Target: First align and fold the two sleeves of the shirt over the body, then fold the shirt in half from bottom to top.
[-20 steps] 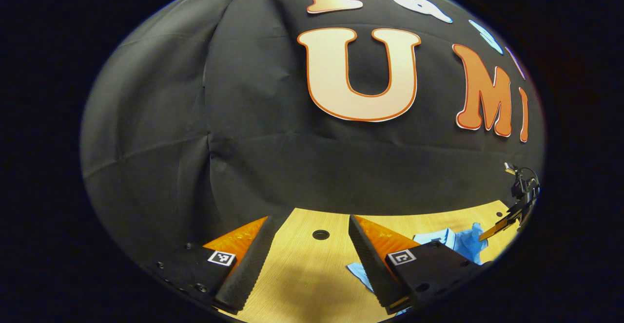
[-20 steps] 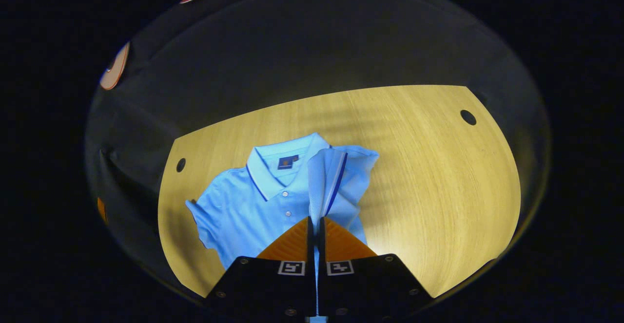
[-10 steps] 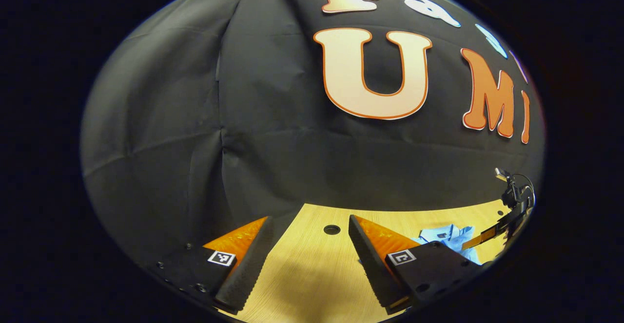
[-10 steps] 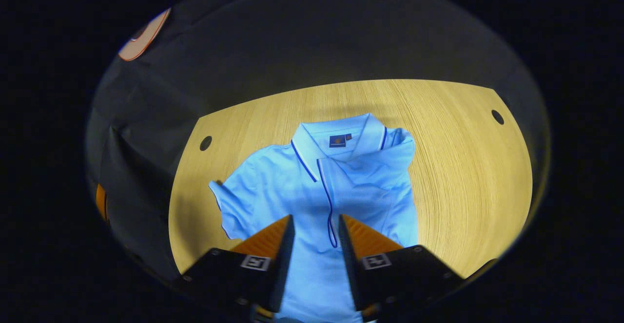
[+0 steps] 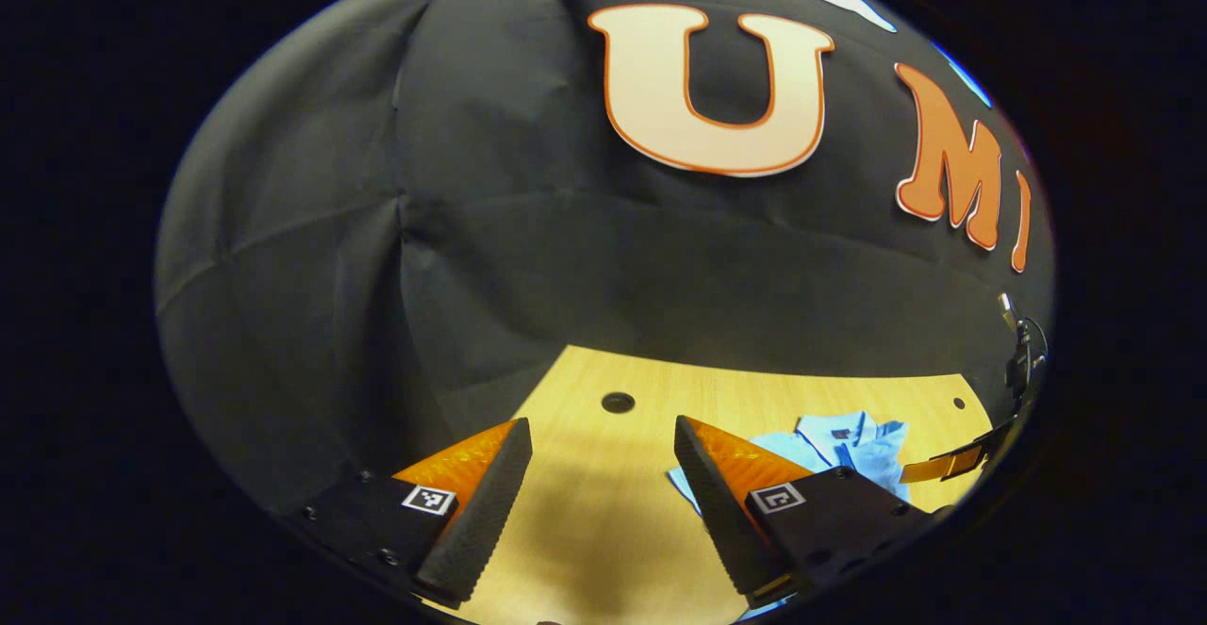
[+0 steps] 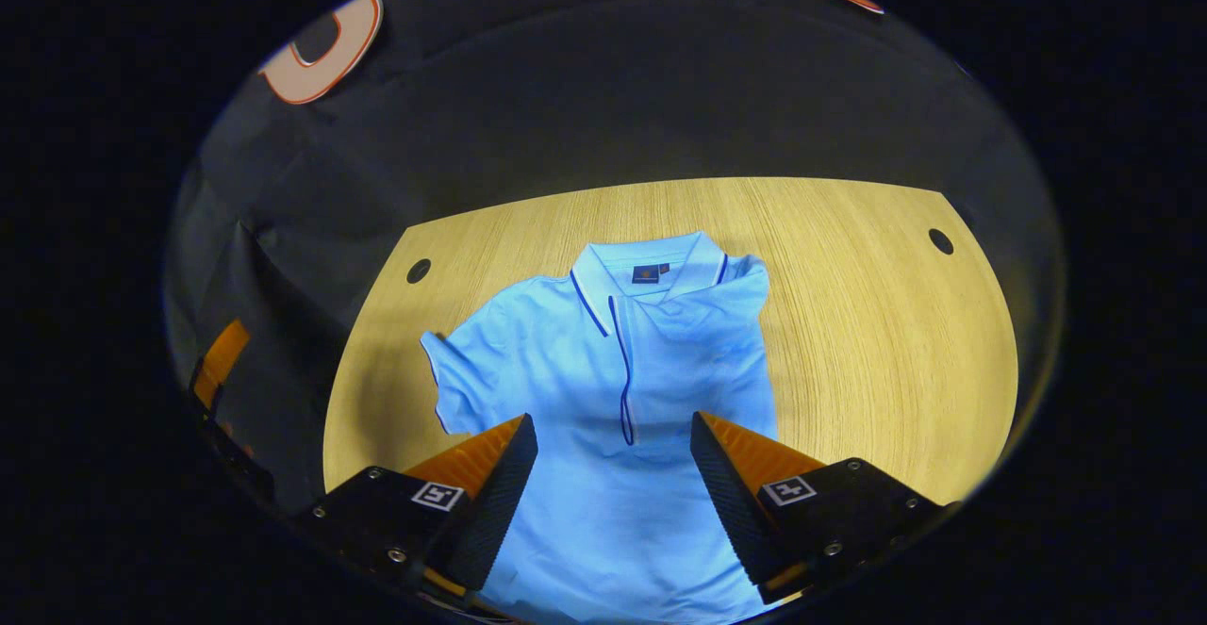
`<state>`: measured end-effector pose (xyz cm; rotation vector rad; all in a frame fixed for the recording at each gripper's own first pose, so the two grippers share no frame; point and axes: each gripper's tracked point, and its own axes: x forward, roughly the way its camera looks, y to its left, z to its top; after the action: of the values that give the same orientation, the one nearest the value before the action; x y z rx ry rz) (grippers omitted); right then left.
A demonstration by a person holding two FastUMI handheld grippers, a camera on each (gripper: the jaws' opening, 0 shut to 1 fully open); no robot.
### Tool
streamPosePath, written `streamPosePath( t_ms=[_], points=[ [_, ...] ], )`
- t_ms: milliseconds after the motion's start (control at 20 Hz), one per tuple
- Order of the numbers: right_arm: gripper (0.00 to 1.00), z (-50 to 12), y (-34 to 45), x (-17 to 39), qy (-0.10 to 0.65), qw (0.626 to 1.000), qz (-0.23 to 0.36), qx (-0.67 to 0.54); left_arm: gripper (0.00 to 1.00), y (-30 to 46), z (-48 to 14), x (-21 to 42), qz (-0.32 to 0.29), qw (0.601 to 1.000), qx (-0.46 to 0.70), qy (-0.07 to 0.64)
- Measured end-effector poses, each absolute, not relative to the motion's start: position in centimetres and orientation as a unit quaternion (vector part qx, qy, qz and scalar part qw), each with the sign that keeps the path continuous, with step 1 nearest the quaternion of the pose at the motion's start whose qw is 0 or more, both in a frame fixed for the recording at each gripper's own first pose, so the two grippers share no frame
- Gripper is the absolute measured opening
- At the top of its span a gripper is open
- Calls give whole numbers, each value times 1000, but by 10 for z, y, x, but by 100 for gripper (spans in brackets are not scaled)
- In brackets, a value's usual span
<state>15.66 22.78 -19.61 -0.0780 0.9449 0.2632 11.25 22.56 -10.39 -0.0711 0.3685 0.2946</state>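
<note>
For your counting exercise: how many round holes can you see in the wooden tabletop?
2: one hole near the table's far left corner, one near its far right corner. The shirt may hide others.

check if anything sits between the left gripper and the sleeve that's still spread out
Nothing visible does. The left gripper hangs open over bare table, and the unfolded sleeve lies flat at the shirt's edge with open wood beside it.

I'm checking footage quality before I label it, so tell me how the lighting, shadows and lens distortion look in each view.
Left gripper view: the wooden table is lit warm, with a dark soft shadow lying between the open fingers, and the fisheye bows its far edge. Right gripper view: the blue shirt is bright and sharp, a shadow falls beside its spread sleeve, and the booth wall behind is dim.
</note>
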Motion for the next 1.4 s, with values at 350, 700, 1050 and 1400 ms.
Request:
streamPosePath(
  t_ms=[350,700,1050,1400],
  points=[
    [99,-180,186,142,446,887,120,-9,98,167,-187,149,119,950,-63,281],
    [99,-194,132,131,464,881,93,19,98,147,-276,163,131,921,-62,362],
    [99,-209,106,127,481,872,81,29,99,136,-311,159,137,904,-77,398],
    [99,-205,105,128,478,872,93,46,99,130,-326,158,138,896,-56,418]
  ],
)
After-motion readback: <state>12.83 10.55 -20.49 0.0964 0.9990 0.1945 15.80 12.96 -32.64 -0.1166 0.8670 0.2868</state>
